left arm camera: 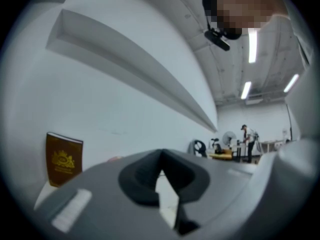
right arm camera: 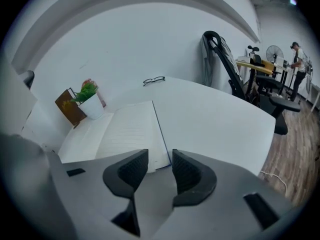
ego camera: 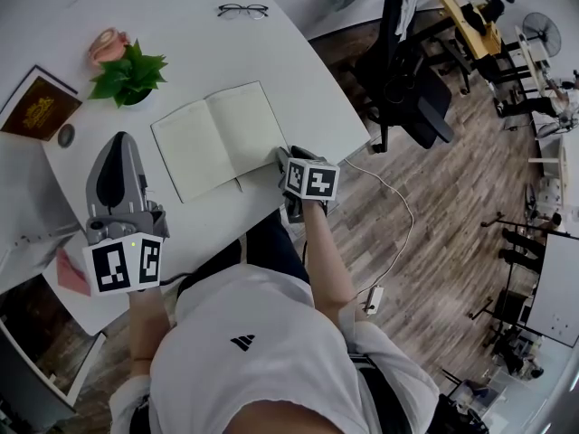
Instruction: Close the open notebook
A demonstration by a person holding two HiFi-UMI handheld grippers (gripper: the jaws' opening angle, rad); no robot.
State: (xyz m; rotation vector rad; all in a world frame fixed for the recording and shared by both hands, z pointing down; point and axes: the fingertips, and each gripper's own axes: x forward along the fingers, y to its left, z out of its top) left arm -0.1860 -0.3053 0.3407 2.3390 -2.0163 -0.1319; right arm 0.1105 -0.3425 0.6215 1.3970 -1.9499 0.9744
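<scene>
Approach step: my right gripper (right arm camera: pixel 160 160), jaws apart and empty, sits at the near right corner of the open notebook (ego camera: pixel 222 138) by the desk's (ego camera: pixel 181 52) front edge, left gripper (left arm camera: pixel 161 156) closed, idle; next, pinch that cover, fold leftward.

My left gripper (ego camera: pixel 121 141) sits level, near left, jaws together; my right gripper (ego camera: pixel 284 159) tilts down, jaws apart. Both forearms reach forward.

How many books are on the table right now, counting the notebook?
2. The open notebook lies mid-table near the front edge. A closed brown book is at the left edge, beyond the potted plant. Others may be out of view.
</scene>
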